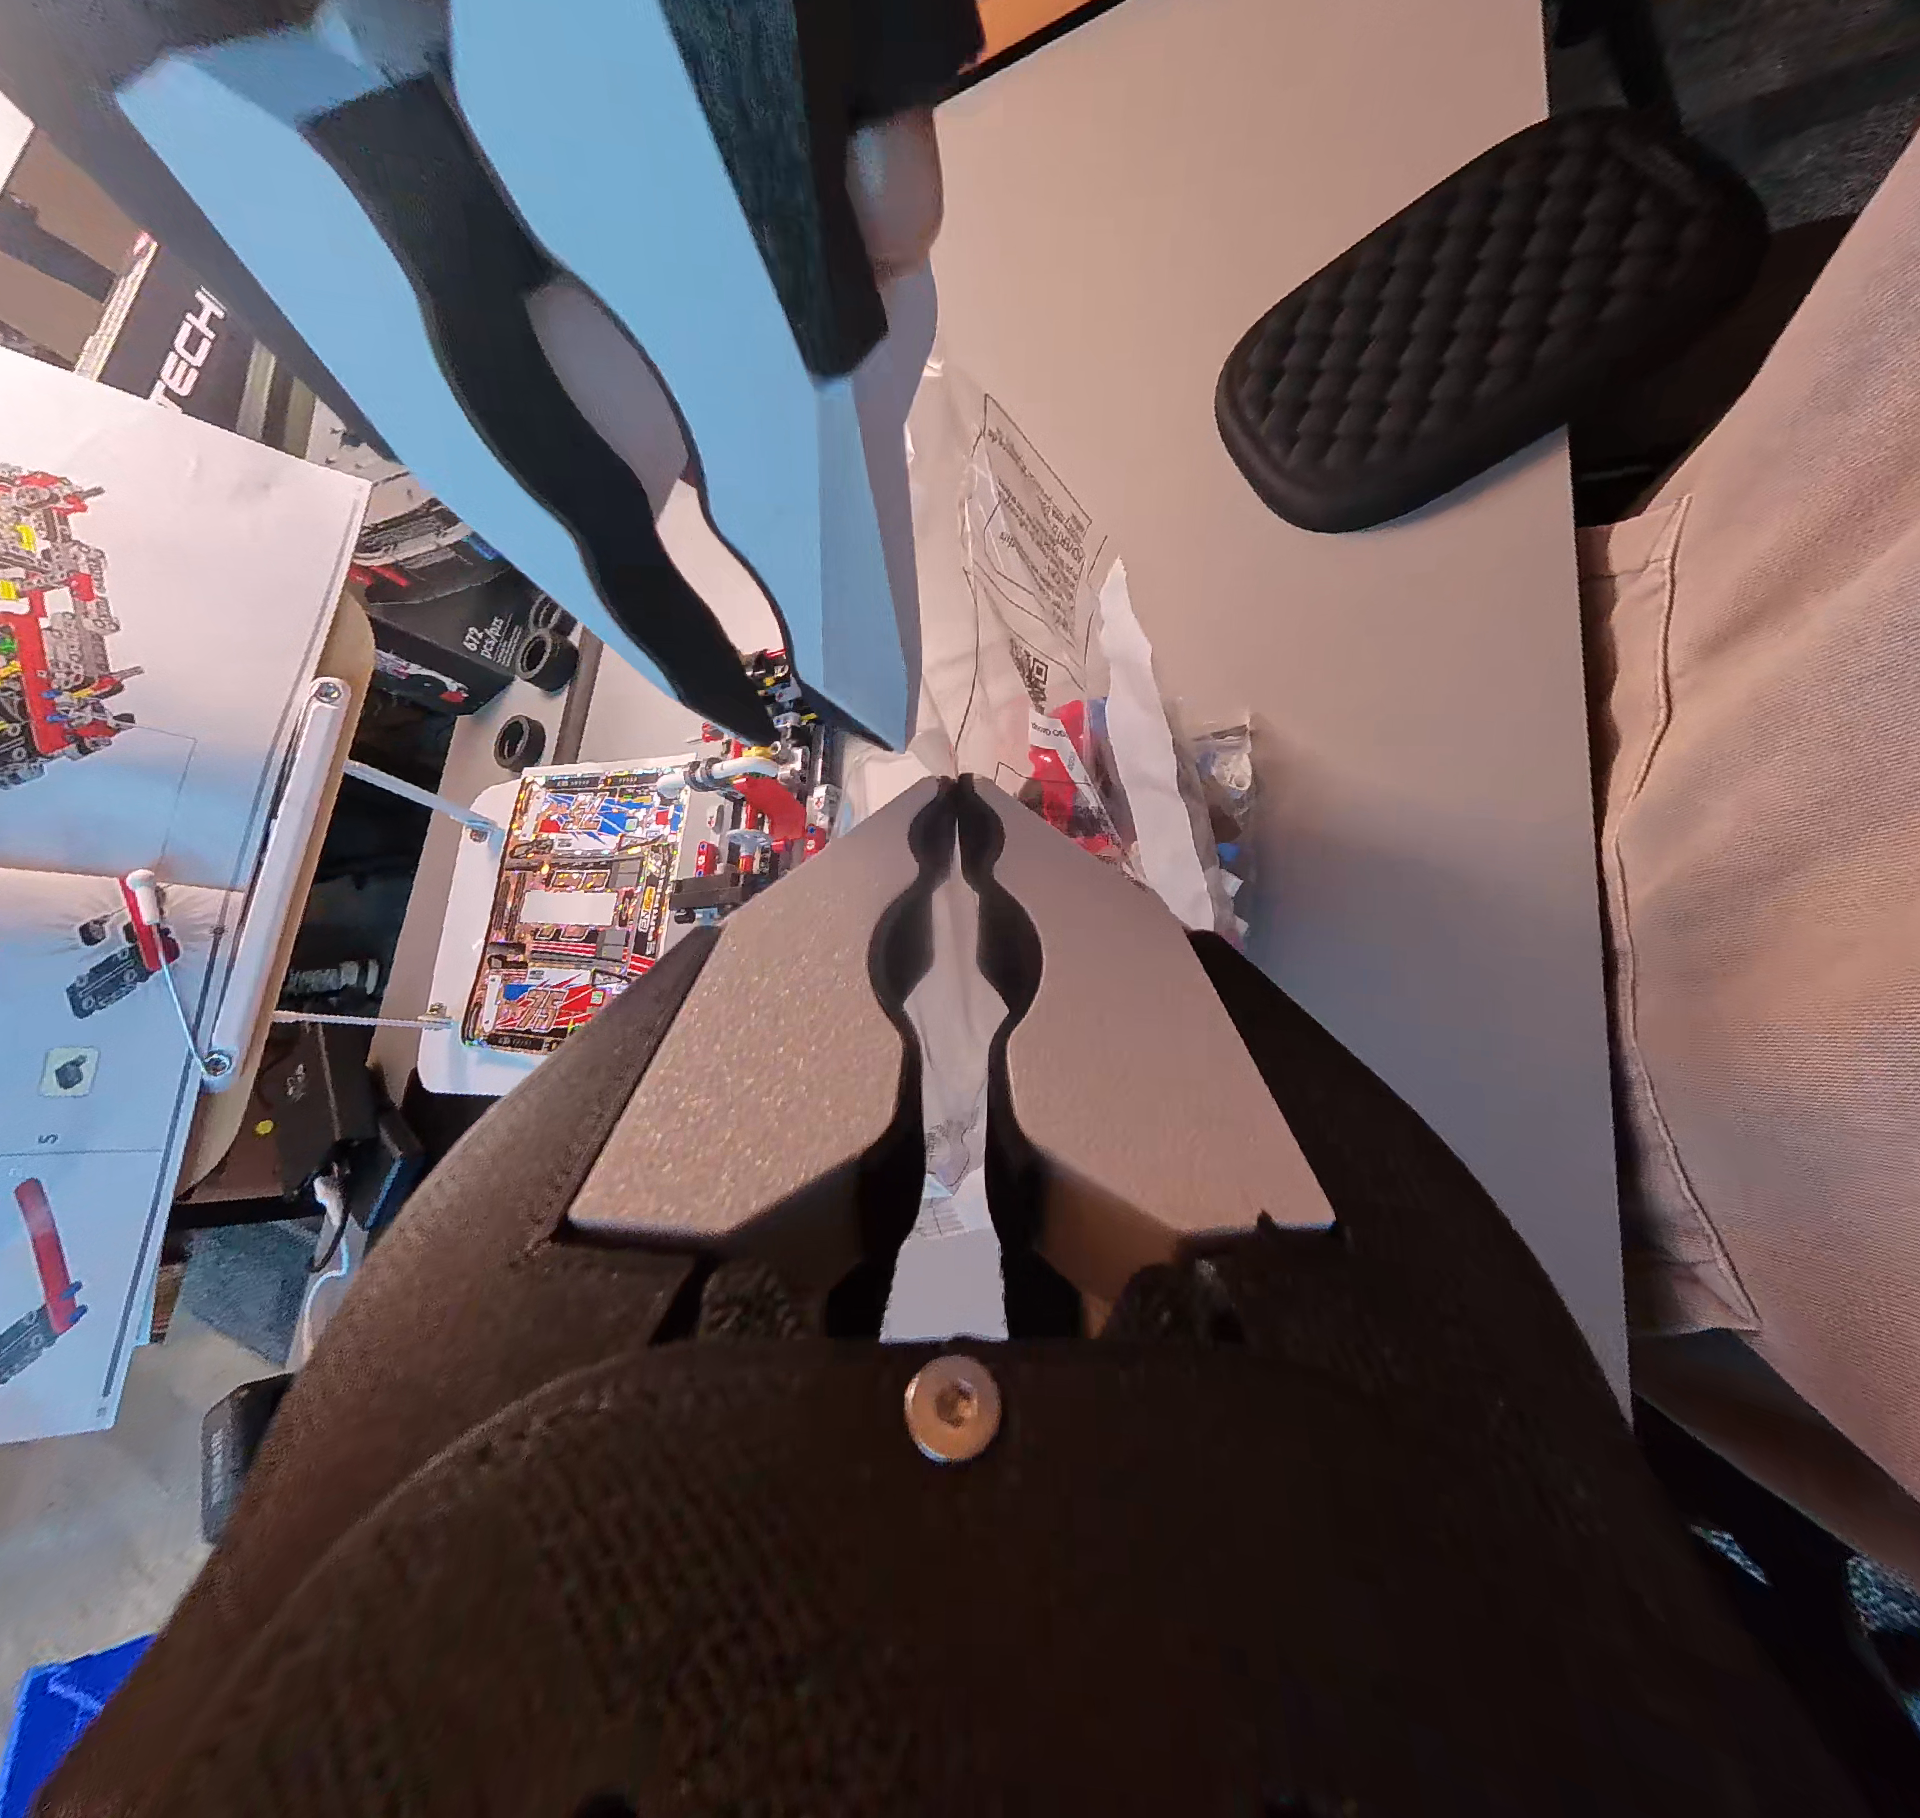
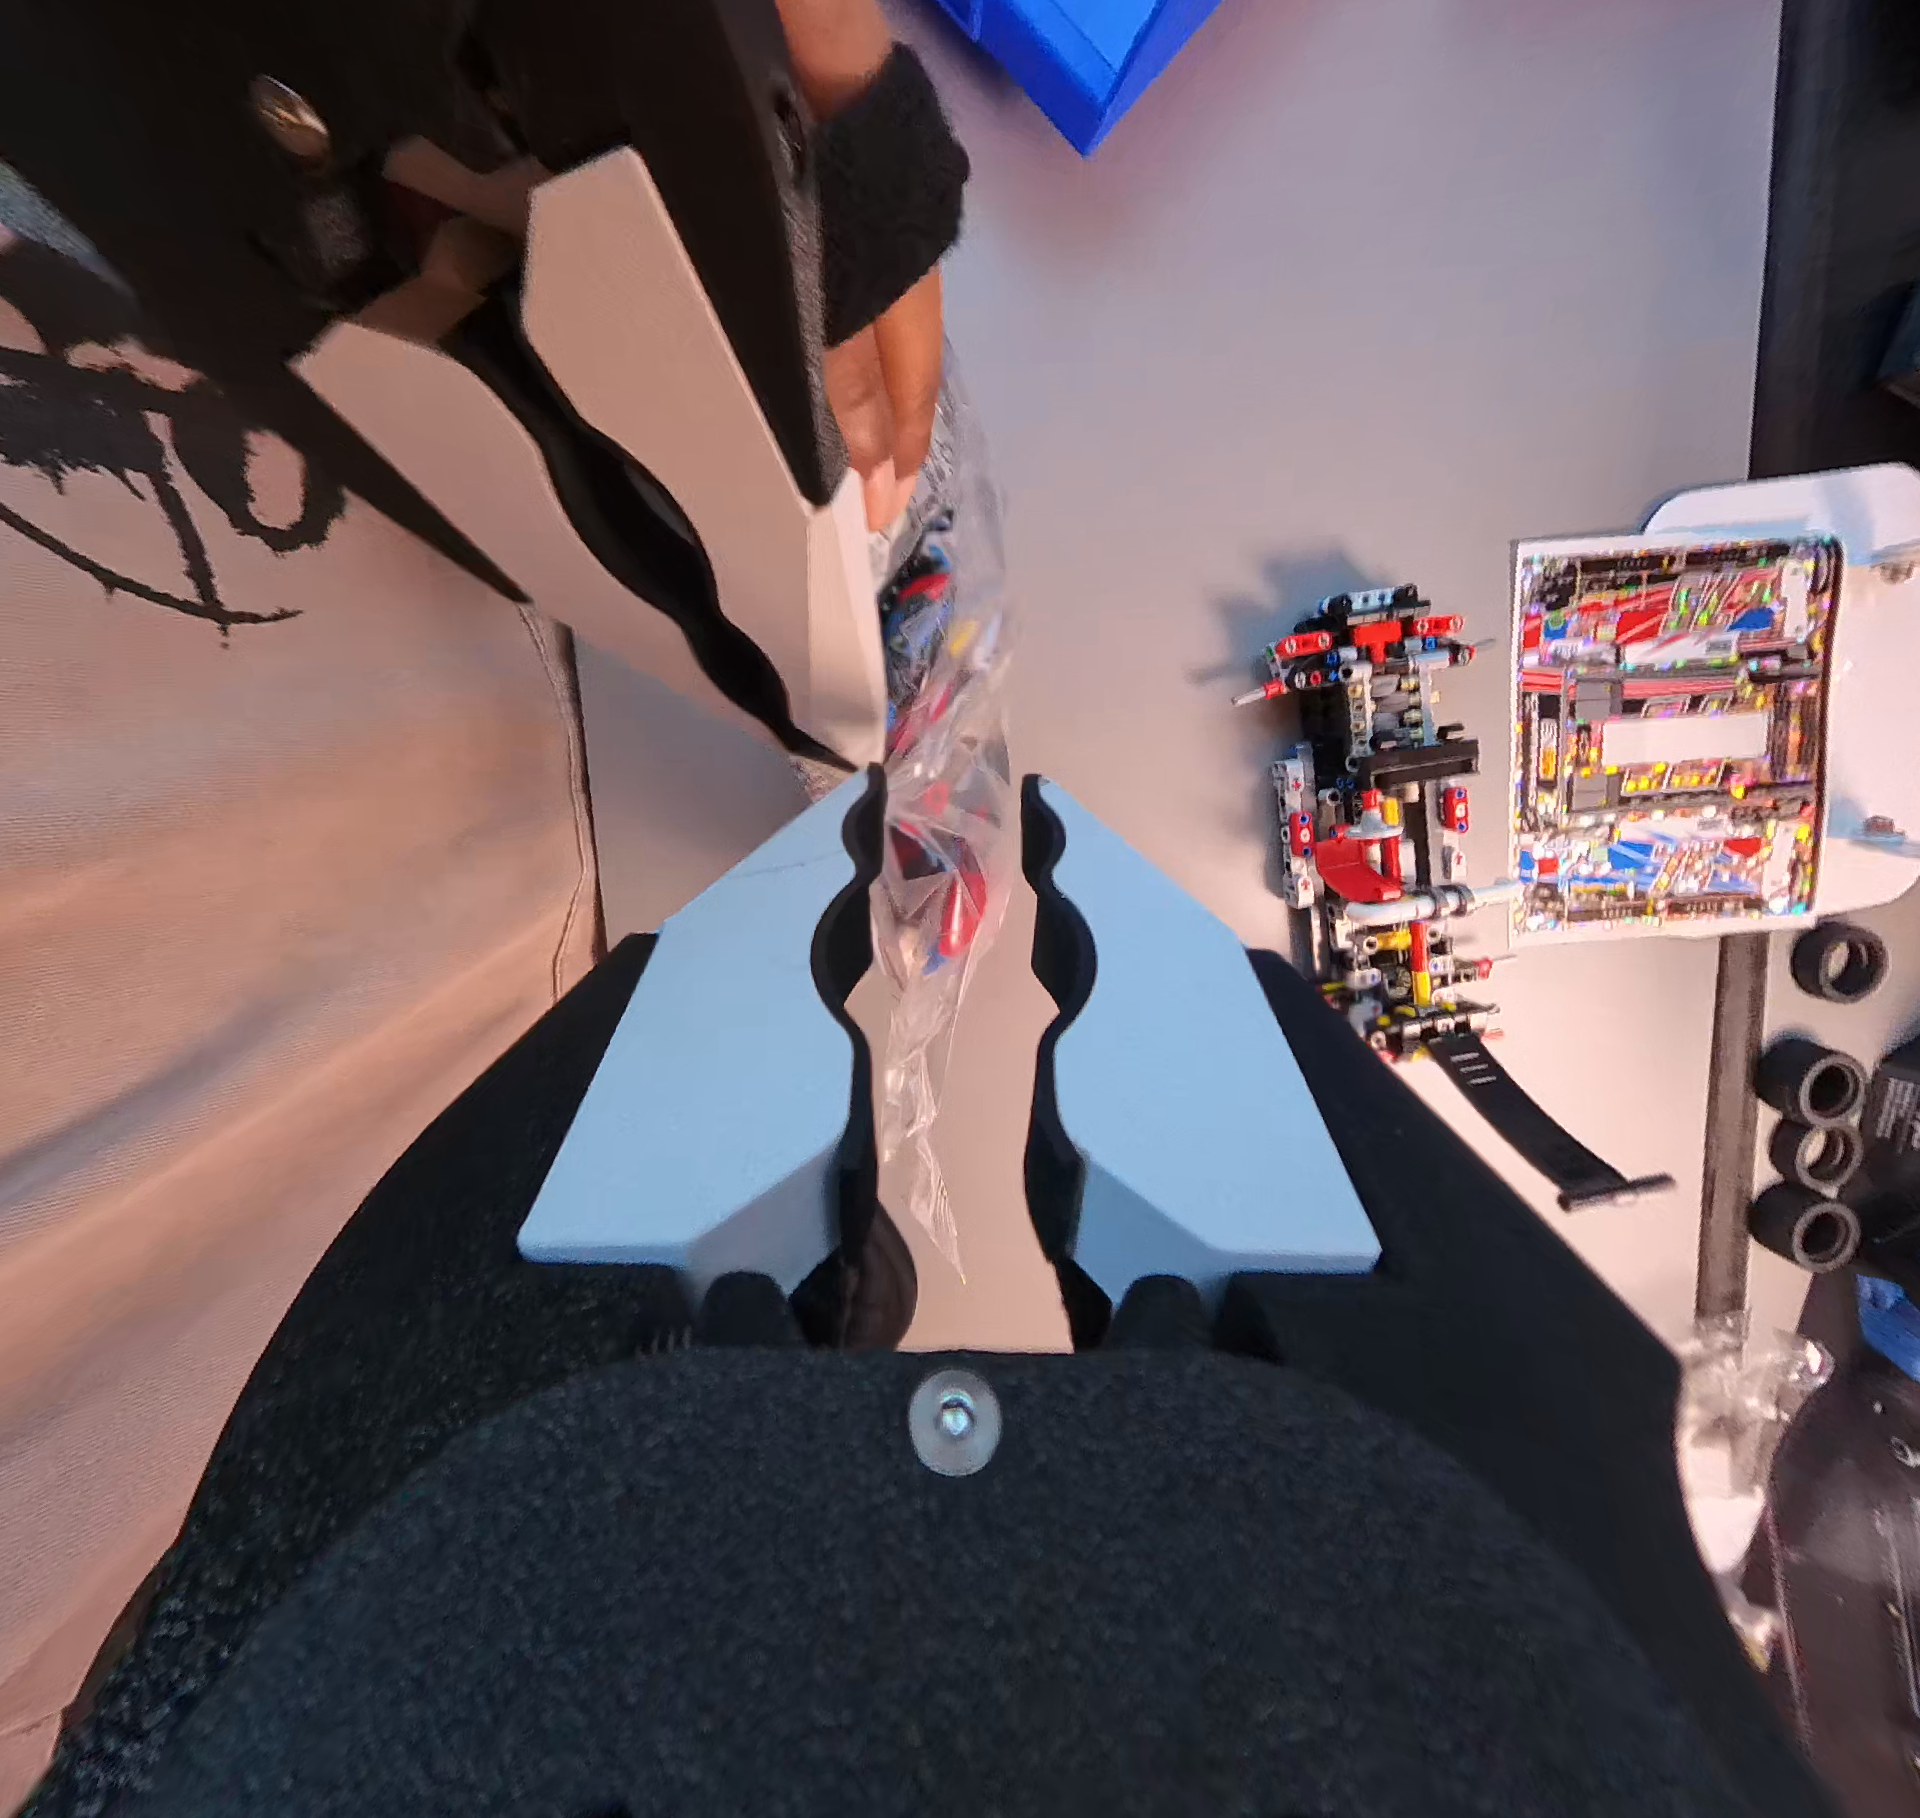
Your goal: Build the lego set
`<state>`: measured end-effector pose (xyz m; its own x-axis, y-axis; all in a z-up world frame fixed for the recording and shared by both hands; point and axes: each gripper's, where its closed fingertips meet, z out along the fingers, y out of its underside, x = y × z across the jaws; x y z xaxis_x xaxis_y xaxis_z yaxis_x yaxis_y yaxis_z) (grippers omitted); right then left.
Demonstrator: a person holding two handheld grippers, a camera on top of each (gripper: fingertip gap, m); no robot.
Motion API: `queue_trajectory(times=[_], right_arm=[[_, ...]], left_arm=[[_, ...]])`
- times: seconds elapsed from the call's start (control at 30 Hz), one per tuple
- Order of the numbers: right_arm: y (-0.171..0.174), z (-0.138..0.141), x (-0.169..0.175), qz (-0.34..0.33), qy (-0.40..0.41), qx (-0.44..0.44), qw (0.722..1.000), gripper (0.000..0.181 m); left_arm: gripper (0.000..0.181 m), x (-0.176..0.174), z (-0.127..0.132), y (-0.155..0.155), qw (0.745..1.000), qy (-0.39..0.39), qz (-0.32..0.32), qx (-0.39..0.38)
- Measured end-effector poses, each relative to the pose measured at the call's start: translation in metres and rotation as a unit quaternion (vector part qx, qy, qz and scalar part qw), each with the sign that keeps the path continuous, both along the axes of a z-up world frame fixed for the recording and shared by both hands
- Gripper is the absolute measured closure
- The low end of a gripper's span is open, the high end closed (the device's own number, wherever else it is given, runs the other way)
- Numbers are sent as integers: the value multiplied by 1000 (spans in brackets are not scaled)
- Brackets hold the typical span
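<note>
A clear plastic bag of small red, blue and black lego parts is held up over the white table. My left gripper is shut on the bag's edge, with plastic showing between its pads. In the right wrist view it comes in from the upper left. My right gripper is open, with the bag hanging in the gap between its fingers. In the left wrist view it reaches down from the top left. A partly built red, black and grey lego chassis lies on the table to the right.
A shiny sticker sheet lies next to the chassis. Black tyres sit at the table's right edge. A blue bin is at the top. An open instruction booklet stands on a holder. A black chair armrest and the person's beige clothing are close by. Left and right tips are no more than a few centimetres apart.
</note>
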<state>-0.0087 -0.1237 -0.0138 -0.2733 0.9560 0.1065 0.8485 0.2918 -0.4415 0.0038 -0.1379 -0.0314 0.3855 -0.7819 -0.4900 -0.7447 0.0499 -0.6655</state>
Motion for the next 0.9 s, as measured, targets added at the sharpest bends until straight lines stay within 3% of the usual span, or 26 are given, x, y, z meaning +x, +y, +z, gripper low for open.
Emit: queue_trajectory(times=[0.13,0.2,0.4,0.57,0.67,0.9], right_arm=[[-1,21,-3,12,35,4,999,158],[0,11,6,25,6,16,1000,157],[6,-5,9,22,-21,12,999,180],[0,-5,11,30,-40,20,999,166],[5,-8,14,36,-53,41,997,181],[30,3,22,18,-39,44,998,181]], left_arm=[[181,-3,2,2,1000,-7,6,4],[181,-3,3,1,1000,-6,5,7],[181,-1,2,1,1000,-3,-3,11],[181,-1,3,-2,1000,-9,-6,5],[181,-2,2,-2,1000,-7,-8,11],[181,-3,-4,-35,997,-8,-66,-26]])
